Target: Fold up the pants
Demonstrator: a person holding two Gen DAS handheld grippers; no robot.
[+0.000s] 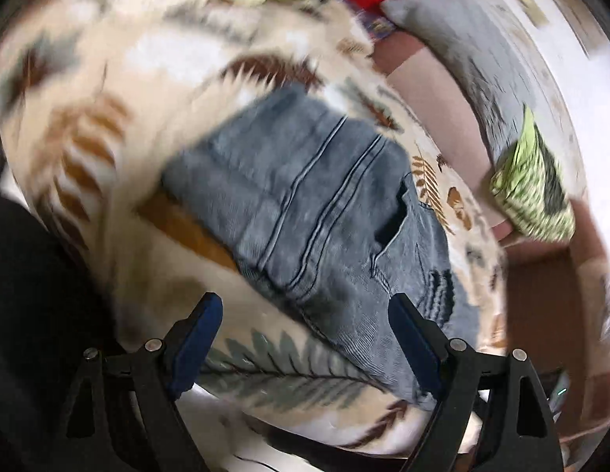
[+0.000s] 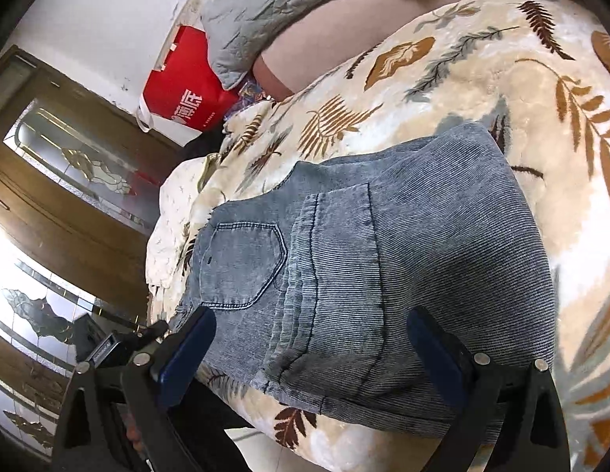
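Blue-grey corduroy pants (image 1: 320, 212) lie folded in a compact stack on a cream blanket with a leaf print (image 1: 147, 78). The left wrist view is motion-blurred. My left gripper (image 1: 305, 310) is open and empty, just above the near edge of the pants. In the right wrist view the folded pants (image 2: 383, 244) show a back pocket (image 2: 242, 263) on the left. My right gripper (image 2: 310, 326) is open and empty, hovering over the near edge of the stack.
The leaf blanket (image 2: 462, 78) covers a bed. A grey pillow (image 2: 265, 4), a red bag (image 2: 183, 86) and a green patterned cloth (image 1: 533, 185) lie at the far side. Wooden doors with glass panels (image 2: 49, 181) stand at the left.
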